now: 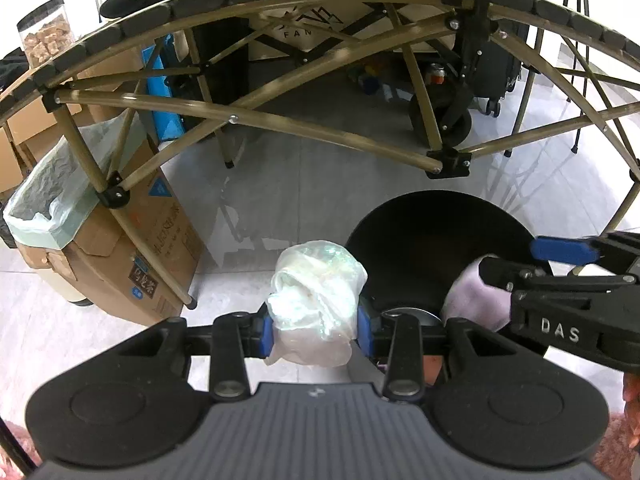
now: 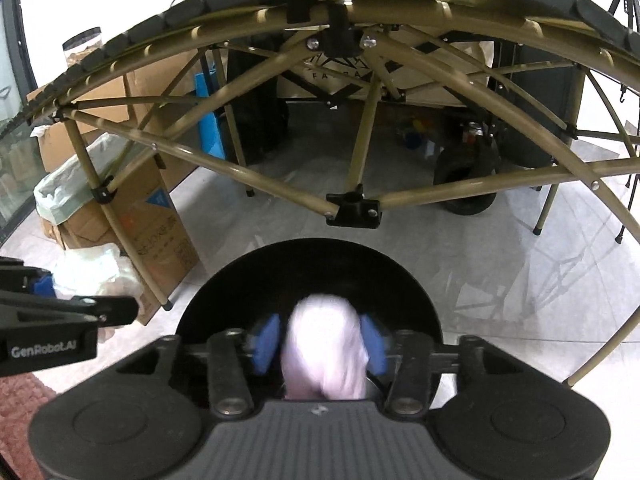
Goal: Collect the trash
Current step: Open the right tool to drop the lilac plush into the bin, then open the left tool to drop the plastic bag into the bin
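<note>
Over the black bin (image 2: 308, 280), at six o'clock in the right wrist view, the right gripper (image 2: 322, 344) has its blue pads spread either side of a blurred pale pink wad (image 2: 326, 348); a thin gap shows on each side, so nothing pinches it. At six o'clock in the left view, the left gripper (image 1: 316, 330) pinches a crumpled clear bag (image 1: 316, 300) just left of the bin. A lined box (image 1: 100, 240) sits at nine o'clock beneath the table frame (image 1: 280, 120).

Pale wad (image 2: 326, 350) motion-blurred; black bin (image 2: 310, 280) rim partly hidden behind it.
</note>
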`<state>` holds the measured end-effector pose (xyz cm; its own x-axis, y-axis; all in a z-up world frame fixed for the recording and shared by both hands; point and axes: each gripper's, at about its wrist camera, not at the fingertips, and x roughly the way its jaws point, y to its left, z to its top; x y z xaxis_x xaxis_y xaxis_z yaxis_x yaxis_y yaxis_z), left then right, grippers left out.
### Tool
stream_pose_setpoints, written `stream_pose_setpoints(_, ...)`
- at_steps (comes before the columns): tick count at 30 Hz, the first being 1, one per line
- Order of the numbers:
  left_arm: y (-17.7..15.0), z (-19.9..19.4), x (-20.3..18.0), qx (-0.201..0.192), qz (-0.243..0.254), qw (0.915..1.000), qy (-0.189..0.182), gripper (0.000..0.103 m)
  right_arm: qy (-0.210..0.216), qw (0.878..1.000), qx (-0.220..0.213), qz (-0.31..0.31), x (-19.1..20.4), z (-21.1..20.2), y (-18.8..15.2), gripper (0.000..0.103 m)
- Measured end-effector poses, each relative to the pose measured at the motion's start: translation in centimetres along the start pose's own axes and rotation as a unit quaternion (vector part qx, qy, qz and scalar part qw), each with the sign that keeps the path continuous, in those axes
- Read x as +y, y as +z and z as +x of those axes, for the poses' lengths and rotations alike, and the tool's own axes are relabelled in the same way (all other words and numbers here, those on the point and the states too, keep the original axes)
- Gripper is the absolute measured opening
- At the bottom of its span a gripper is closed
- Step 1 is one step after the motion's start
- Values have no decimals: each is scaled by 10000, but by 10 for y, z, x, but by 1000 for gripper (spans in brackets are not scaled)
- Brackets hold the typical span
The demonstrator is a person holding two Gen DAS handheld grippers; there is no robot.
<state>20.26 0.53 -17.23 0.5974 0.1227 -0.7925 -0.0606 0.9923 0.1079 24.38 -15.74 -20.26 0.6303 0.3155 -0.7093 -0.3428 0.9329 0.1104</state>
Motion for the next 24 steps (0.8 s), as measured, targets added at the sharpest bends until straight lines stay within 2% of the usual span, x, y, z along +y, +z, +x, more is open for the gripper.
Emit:
stream_pose_setpoints(1,0,0,1,3,-19,10000,5,39,-19,10000,35,1,-1,0,0,75)
stream_pose_setpoints(2,0,0,2,15,-44,10000,13,39,-31,10000,74,10,-1,1,1,89)
stream_pose_setpoints(5,0,1,4,32,-77,10000,18,39,-36,9999,144,7,-1,0,2,93)
stream_pose_setpoints(7,0,0,3,26,-67,10000,14,39,-49,9996,263,15,-1,1,3,102)
stream_pose_setpoints(13,0,0,0,11,-18,10000,-17,39,-185,9992,357,6,-1,-2,5,103)
stream_pose_setpoints(24,4,3,-11,77,77,9998,-137,39,-579,9967,466,318,-26,-15,13,103)
